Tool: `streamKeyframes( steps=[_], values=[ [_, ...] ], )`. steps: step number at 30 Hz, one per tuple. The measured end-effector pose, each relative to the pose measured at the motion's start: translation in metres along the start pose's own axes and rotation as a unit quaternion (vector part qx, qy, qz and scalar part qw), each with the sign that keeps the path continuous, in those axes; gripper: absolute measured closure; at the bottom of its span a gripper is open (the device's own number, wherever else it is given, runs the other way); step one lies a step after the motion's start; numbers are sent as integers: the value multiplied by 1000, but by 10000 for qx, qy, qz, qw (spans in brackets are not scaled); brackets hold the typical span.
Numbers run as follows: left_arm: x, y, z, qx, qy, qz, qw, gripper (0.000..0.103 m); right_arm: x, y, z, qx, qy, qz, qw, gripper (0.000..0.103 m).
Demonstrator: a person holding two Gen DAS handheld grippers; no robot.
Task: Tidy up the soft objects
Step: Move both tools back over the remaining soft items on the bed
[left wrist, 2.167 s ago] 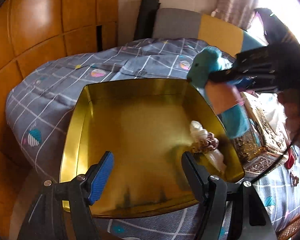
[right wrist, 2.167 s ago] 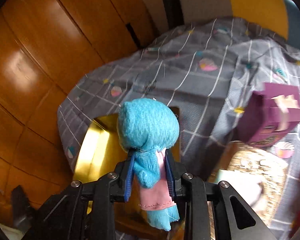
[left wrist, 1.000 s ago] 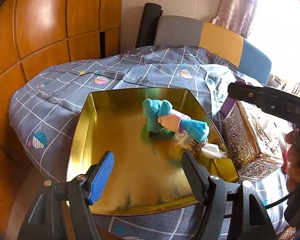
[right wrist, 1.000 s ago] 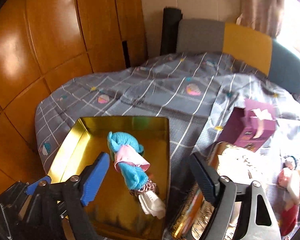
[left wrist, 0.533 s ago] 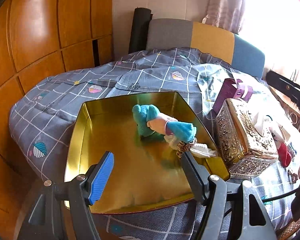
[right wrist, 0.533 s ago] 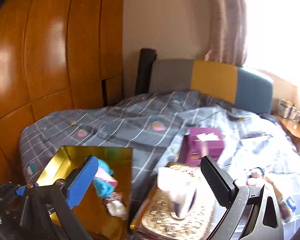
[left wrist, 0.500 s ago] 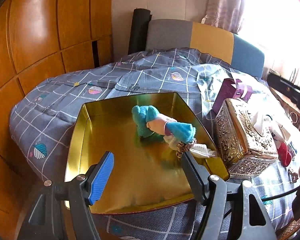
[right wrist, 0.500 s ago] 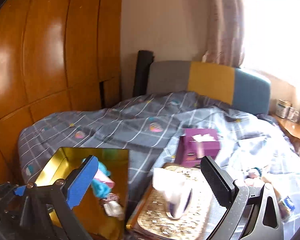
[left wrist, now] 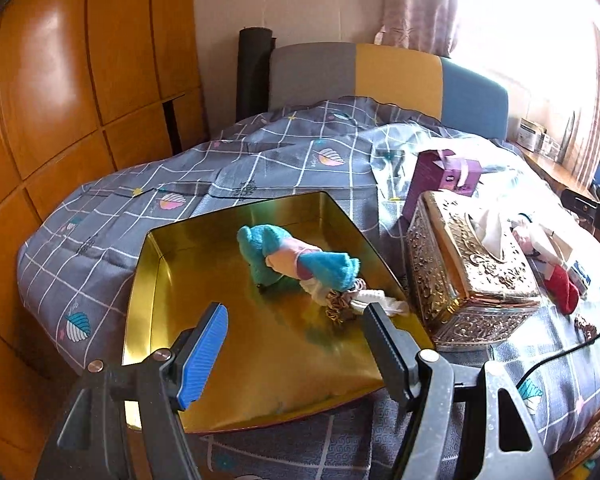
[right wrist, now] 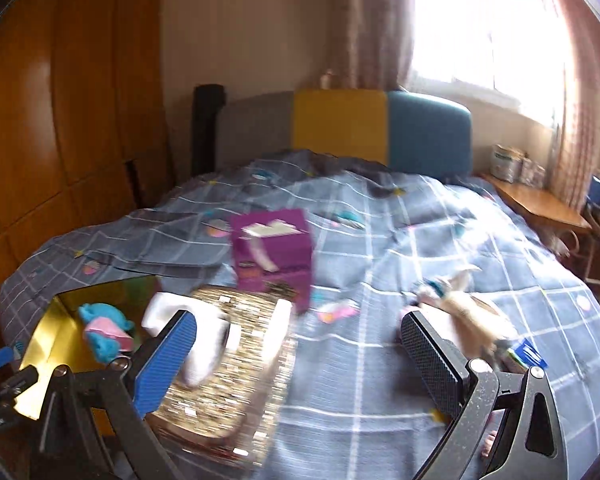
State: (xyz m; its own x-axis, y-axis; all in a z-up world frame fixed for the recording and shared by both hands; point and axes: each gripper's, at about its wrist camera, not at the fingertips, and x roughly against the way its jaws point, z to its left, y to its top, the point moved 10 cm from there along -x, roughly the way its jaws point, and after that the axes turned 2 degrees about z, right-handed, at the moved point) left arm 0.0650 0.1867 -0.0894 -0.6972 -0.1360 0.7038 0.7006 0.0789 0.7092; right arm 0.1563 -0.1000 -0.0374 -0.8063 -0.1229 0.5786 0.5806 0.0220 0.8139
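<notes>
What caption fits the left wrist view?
Open left gripper over gold tin tray holding a blue plush toy, beside ornate tissue box.

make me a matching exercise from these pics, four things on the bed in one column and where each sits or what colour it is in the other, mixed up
Things
1. blue plush toy
2. ornate tissue box
3. purple box
4. red sock

Places or colours
A. just right of the gold tray, tissue poking out of its top
B. lying inside the gold tray
C. on the quilt, right of the ornate box
D. behind the ornate box, toward the headboard

Pairs: 1-B, 2-A, 3-D, 4-C
</notes>
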Motion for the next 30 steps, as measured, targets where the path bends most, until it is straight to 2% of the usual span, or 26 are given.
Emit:
streamKeyframes(
  steps=[8, 16, 20, 23, 30],
  values=[
    [8, 10, -19, -247, -60, -132, 9996, 32, -2, -3, -85, -317, -683, 120, 9971, 0],
    [17, 25, -45, -442, -225, -266, 9984, 32, -1, -5, -173, -702, -1349, 145, 9883, 0],
    [23, 34, -65, -692, -290, -360, 9965, 32, -4, -12, -219, -1006, -1673, 186, 9806, 0],
    [26, 42, -84, -845, -470, -381, 9946, 32, -11, -22, -251, -1298, -1837, 268, 9740, 0],
    [33, 70, -142, -1063, -1096, -416, 9874, 32, -15, -47, -300, -2561, -1767, 423, 9494, 0]
  ],
)
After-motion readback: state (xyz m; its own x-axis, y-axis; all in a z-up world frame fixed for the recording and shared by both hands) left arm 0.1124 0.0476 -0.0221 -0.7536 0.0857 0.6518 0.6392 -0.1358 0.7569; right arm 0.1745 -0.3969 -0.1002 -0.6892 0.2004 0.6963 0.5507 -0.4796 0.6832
